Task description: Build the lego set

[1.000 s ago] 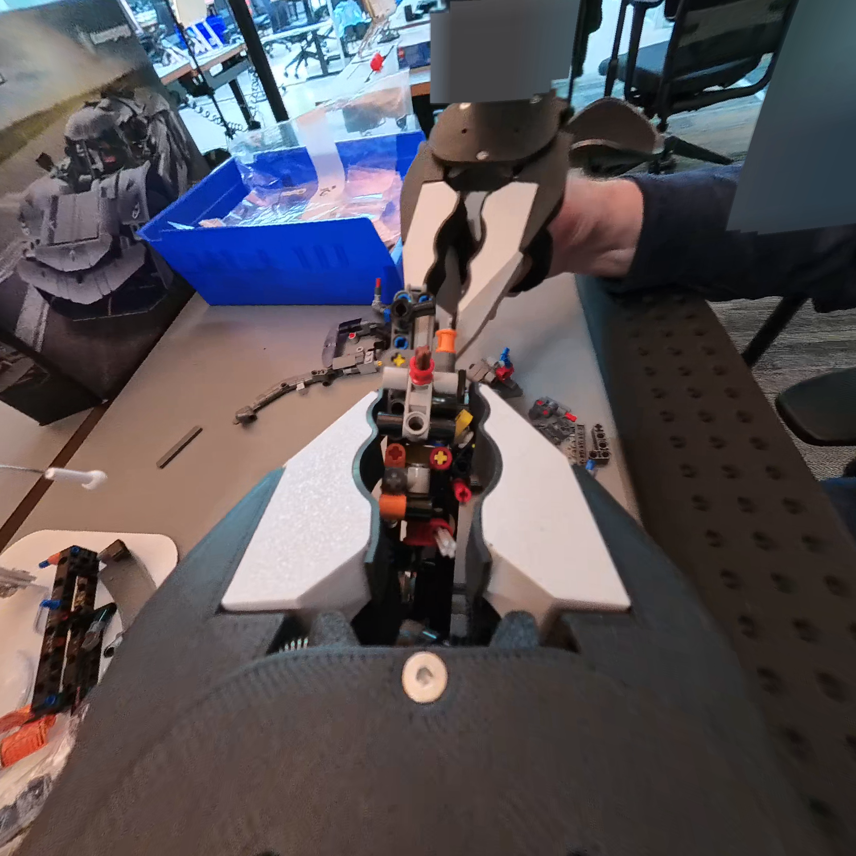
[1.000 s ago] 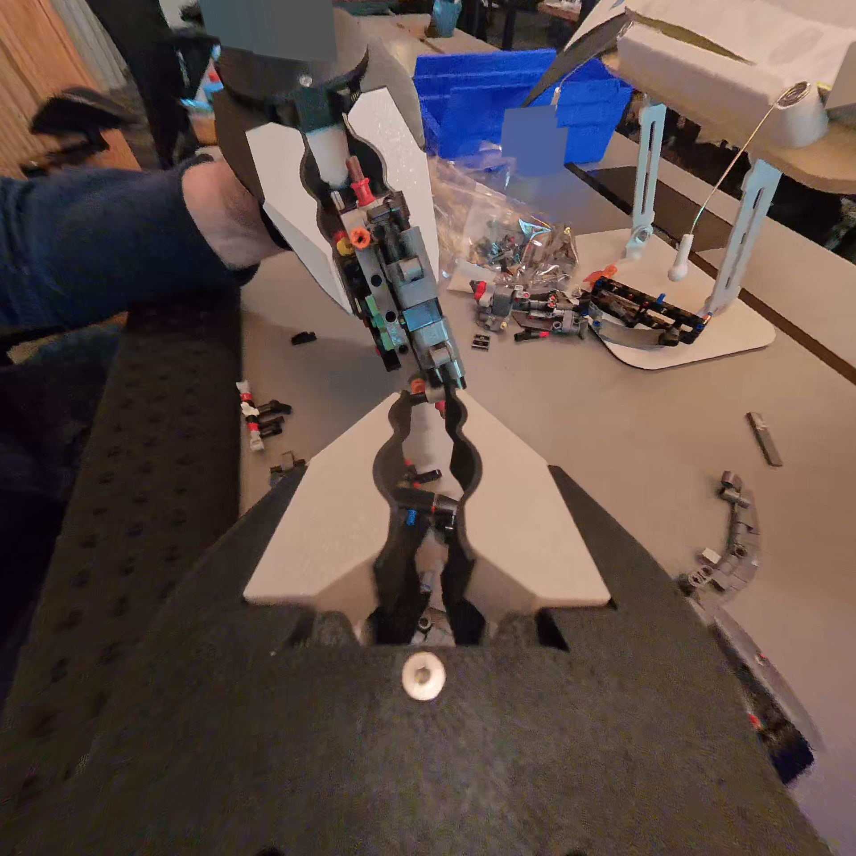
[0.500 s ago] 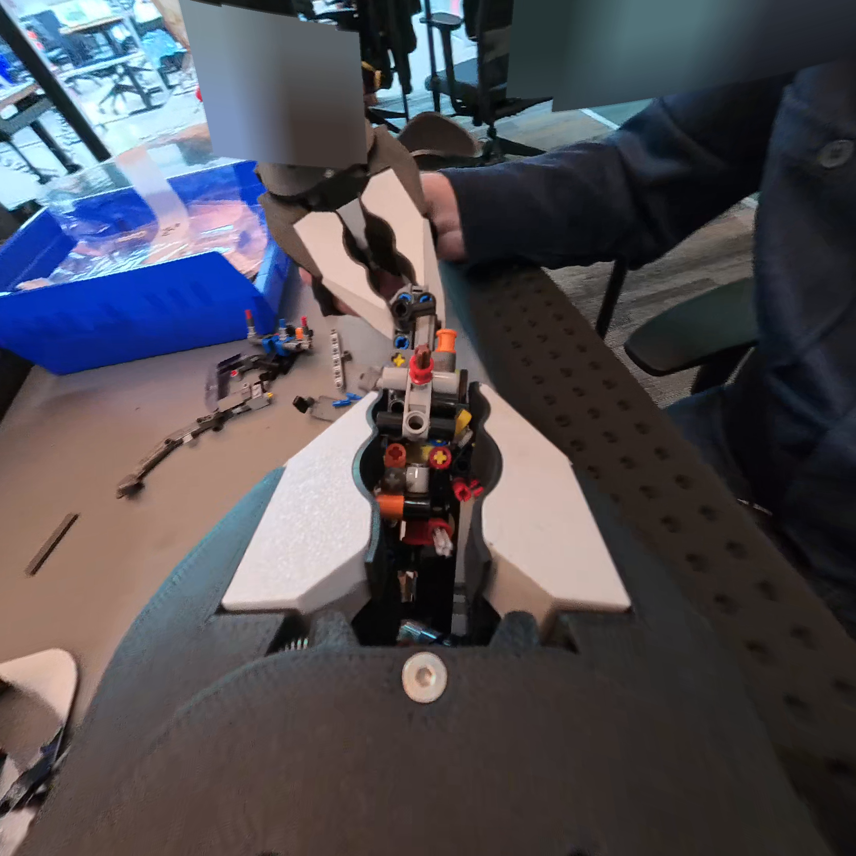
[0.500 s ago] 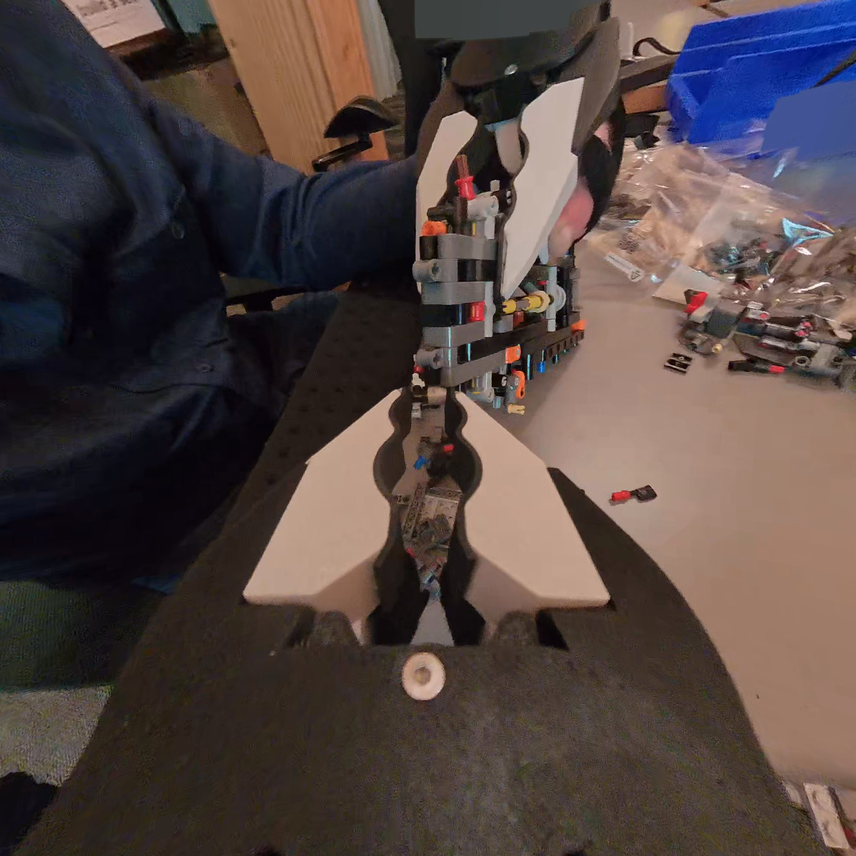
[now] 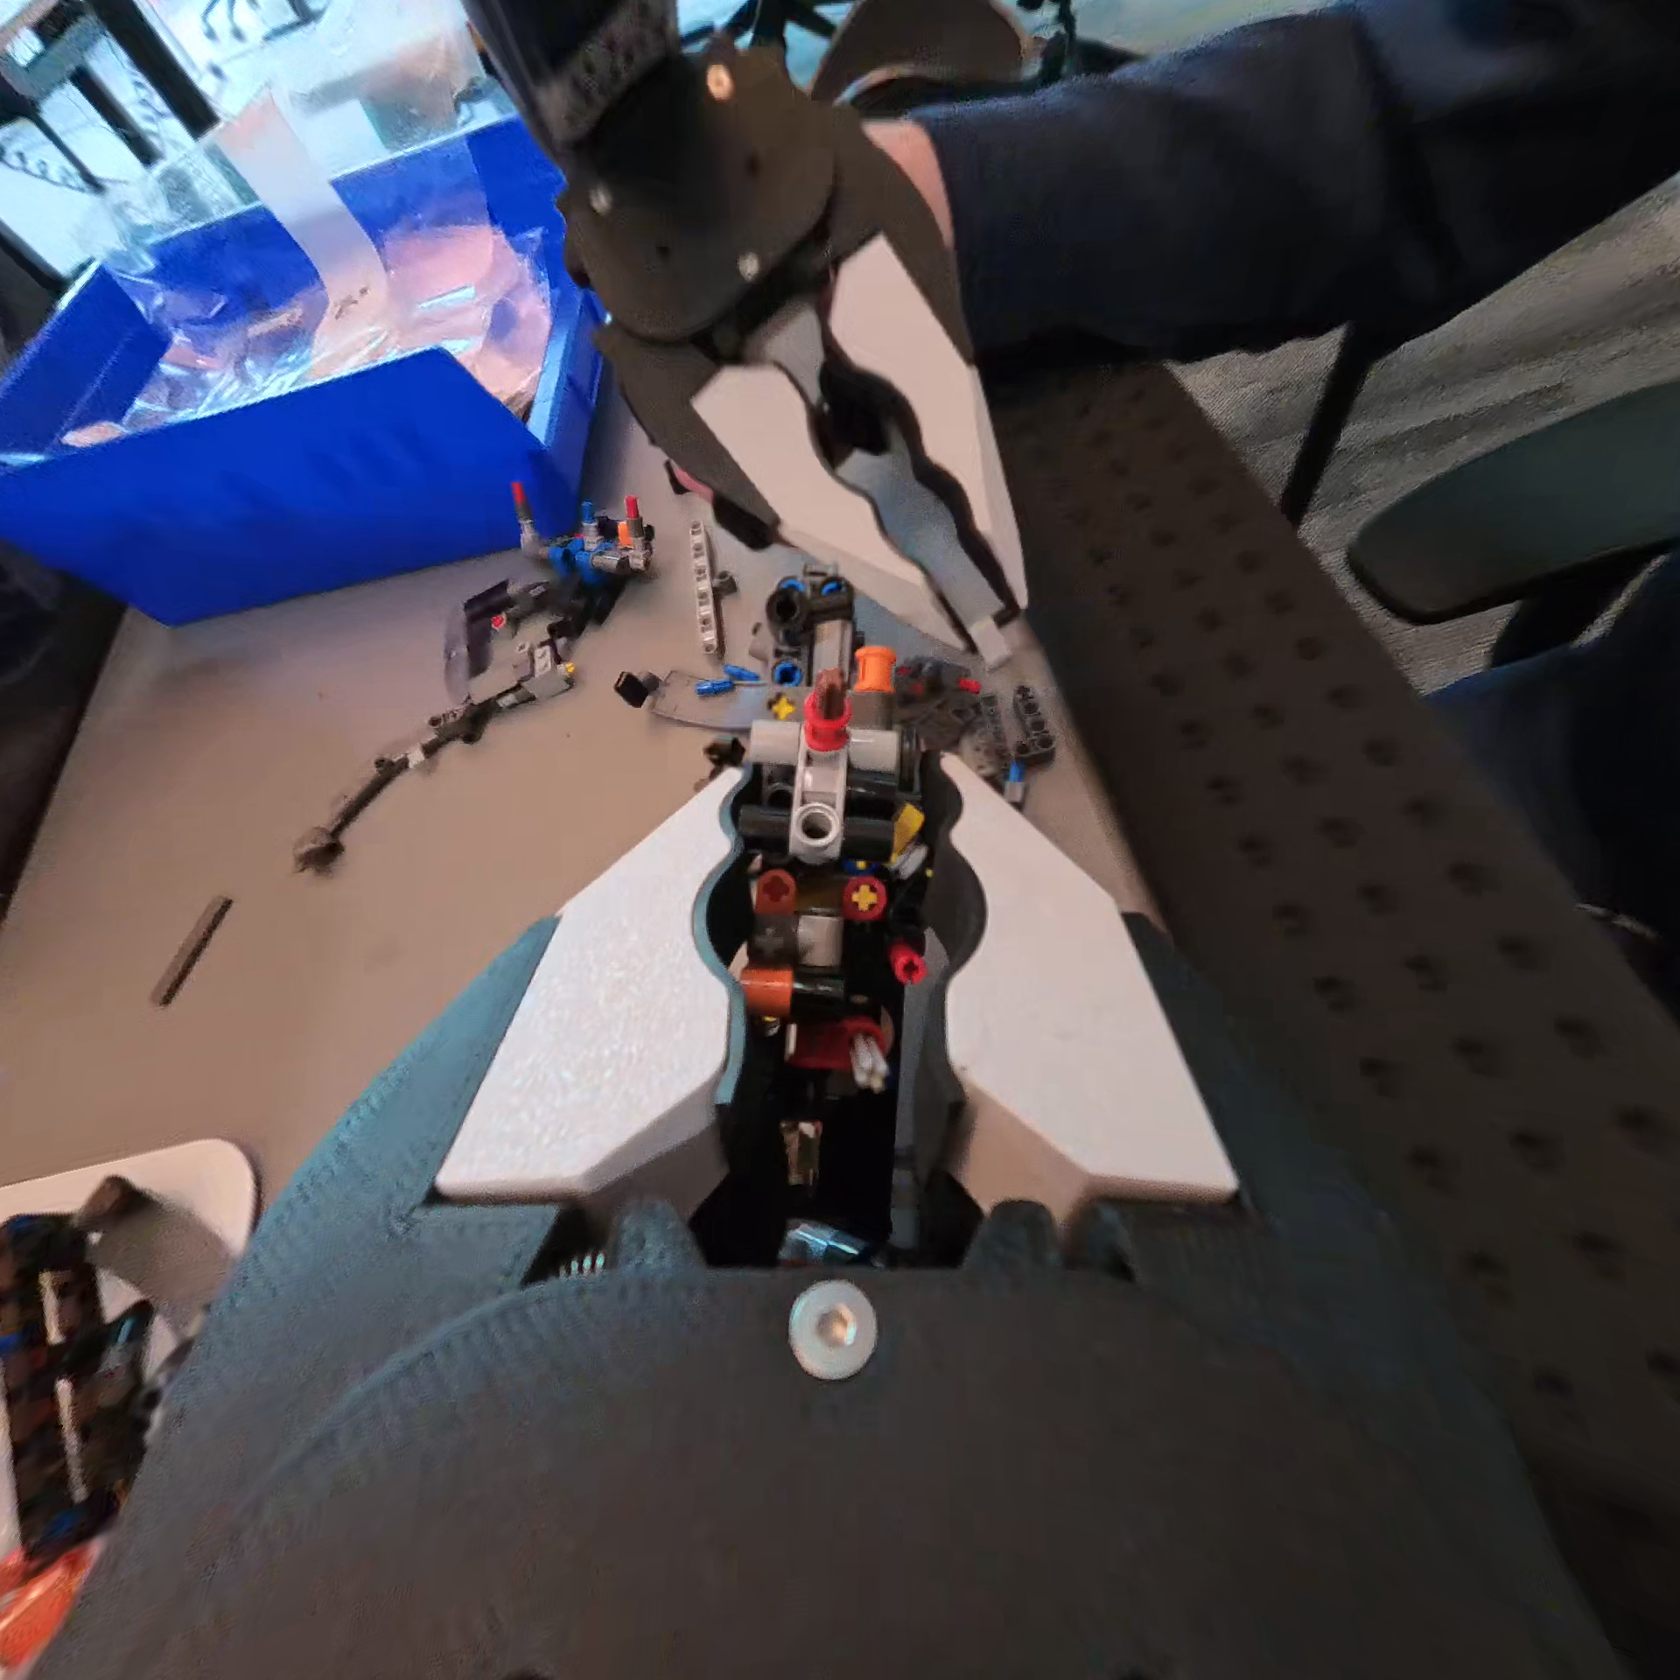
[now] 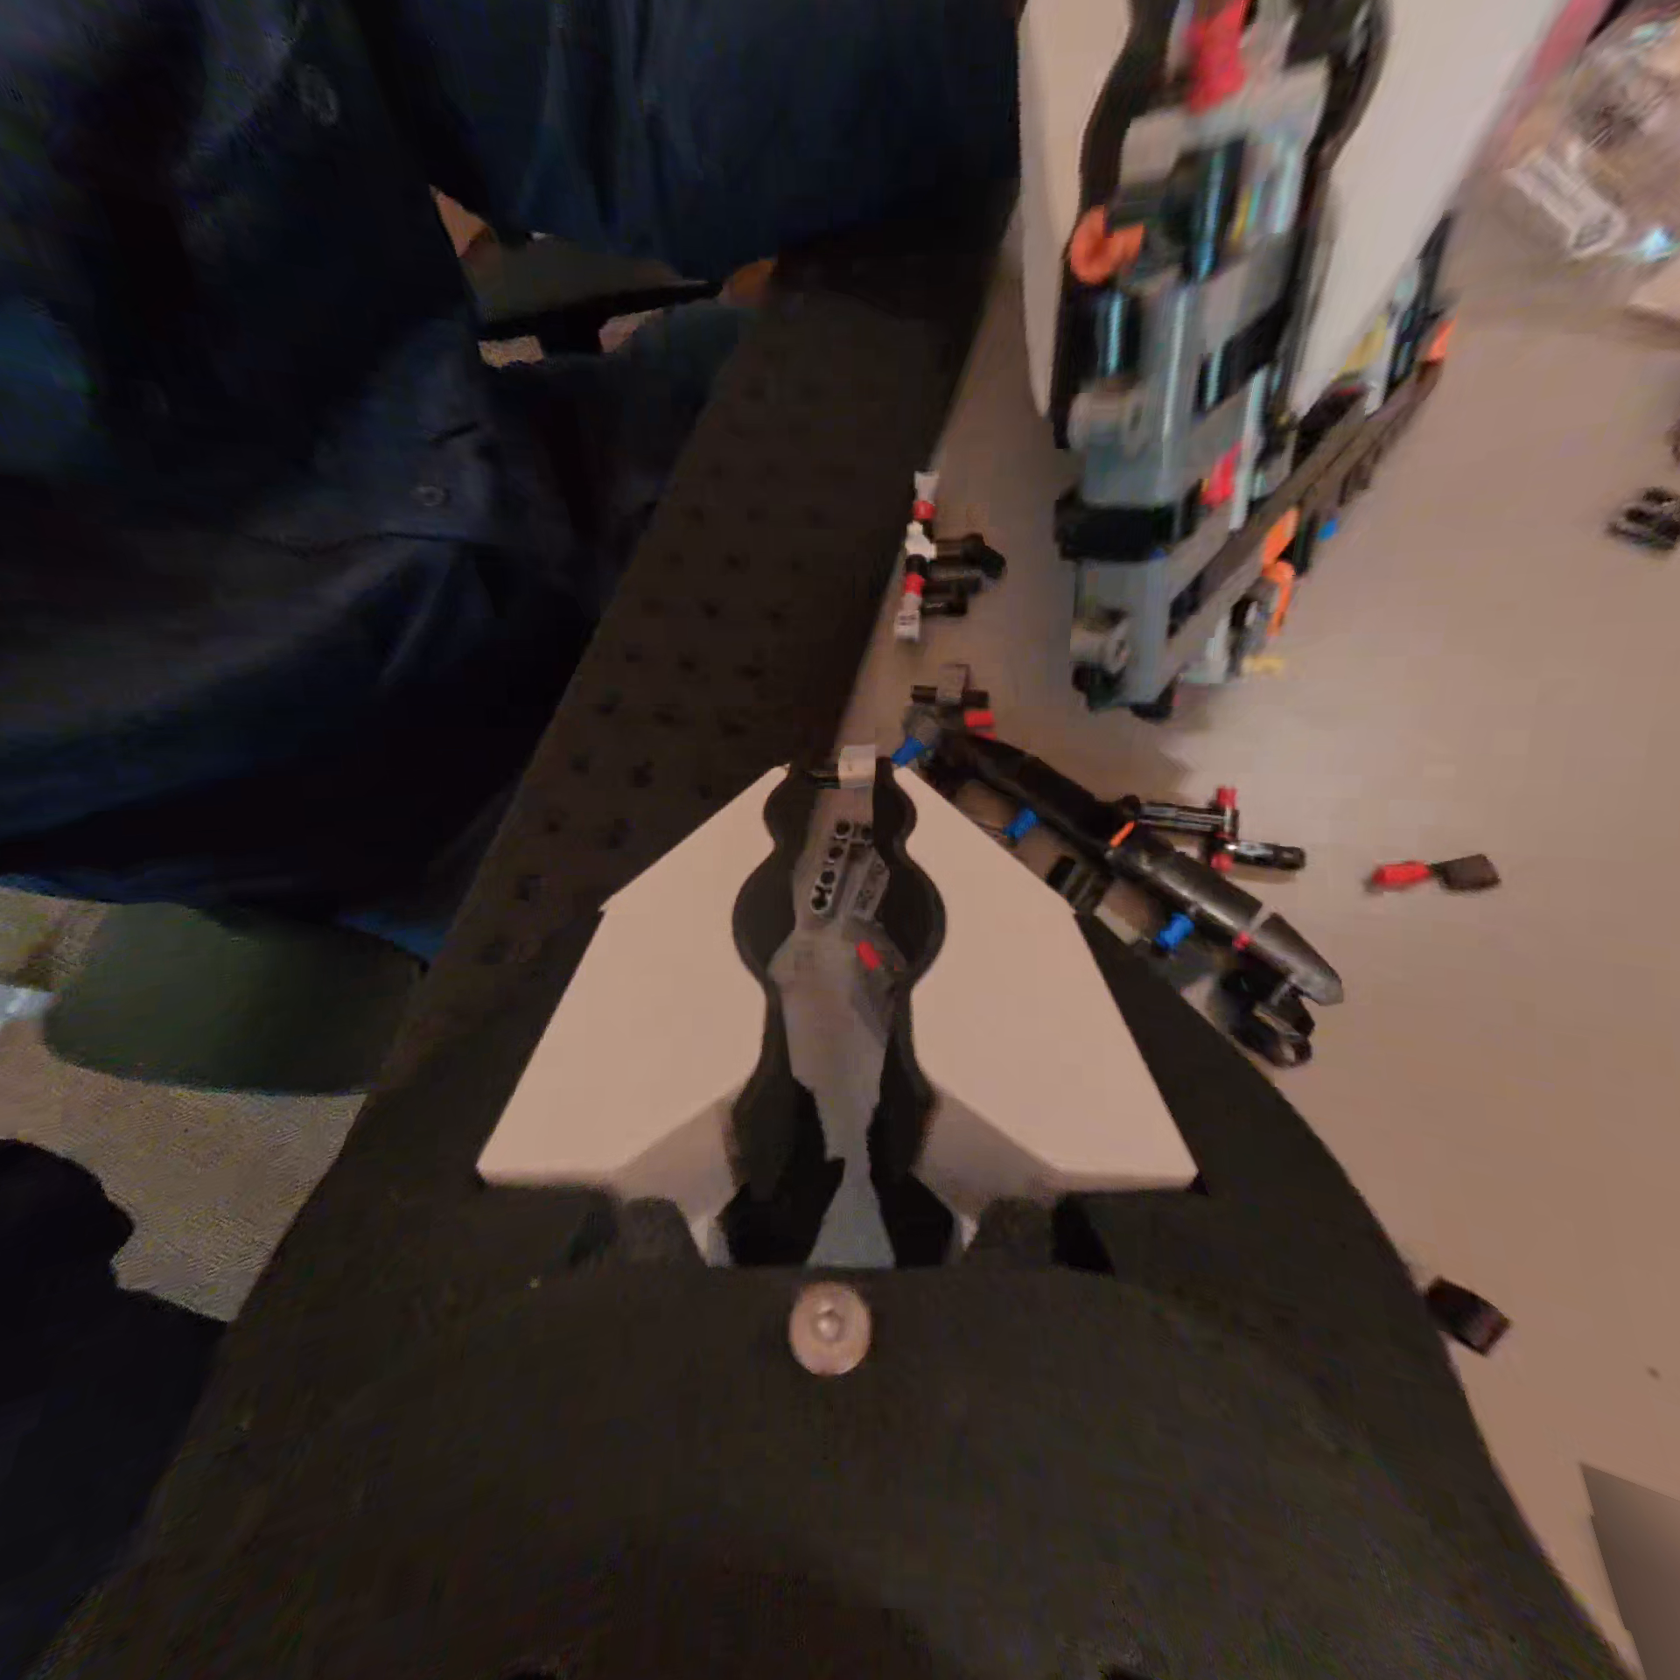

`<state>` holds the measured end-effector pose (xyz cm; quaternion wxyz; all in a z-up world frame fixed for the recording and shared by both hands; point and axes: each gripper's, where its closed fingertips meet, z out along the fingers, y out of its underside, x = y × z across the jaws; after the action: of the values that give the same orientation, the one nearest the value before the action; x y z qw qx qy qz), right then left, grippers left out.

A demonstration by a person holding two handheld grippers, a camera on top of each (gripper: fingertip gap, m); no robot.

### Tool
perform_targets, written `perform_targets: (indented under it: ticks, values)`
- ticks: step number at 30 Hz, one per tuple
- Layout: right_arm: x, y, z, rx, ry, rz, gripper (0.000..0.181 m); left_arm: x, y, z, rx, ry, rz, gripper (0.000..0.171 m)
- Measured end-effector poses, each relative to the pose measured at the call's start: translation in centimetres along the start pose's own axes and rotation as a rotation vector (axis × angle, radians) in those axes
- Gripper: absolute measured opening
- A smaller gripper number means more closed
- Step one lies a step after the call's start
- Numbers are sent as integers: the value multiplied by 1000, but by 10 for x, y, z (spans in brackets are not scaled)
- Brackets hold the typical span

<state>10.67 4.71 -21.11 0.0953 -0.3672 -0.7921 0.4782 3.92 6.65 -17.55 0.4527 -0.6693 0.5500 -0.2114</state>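
My left gripper is shut on the lego assembly, a dark Technic build with grey beams, red and orange pins and a yellow cross piece. It is held upright above the grey table. In the right wrist view, blurred, the assembly sits at the upper right between the left gripper's white fingers. My right gripper is shut on a small white-and-black piece. In the left wrist view the right gripper points down beside the assembly's far end, near the table edge.
A blue bin with plastic bags stands at the back left. Loose parts, a curved dark piece and a long dark subassembly lie on the table. A black perforated mat runs along the edge. A person's blue sleeve is behind.
My right gripper has left the top of the assembly and dropped toward the table edge by the mat. The left gripper still holds the assembly, which now sits closer and higher in the right view.
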Motion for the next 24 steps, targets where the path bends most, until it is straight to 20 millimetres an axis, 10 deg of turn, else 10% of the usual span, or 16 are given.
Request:
perform_targets:
  ticks: [7,16,24]
  values:
    - [45,35,-3,-139,234,126,31,-20,8,-2,-23,-116,-11,33]
    - [71,-30,-29,70,565,-67,34,-28,18,10,-111,-192,44,33]
    - [86,-37,-26,51,656,-76,14,-31,13,15,-95,-194,-4,34]
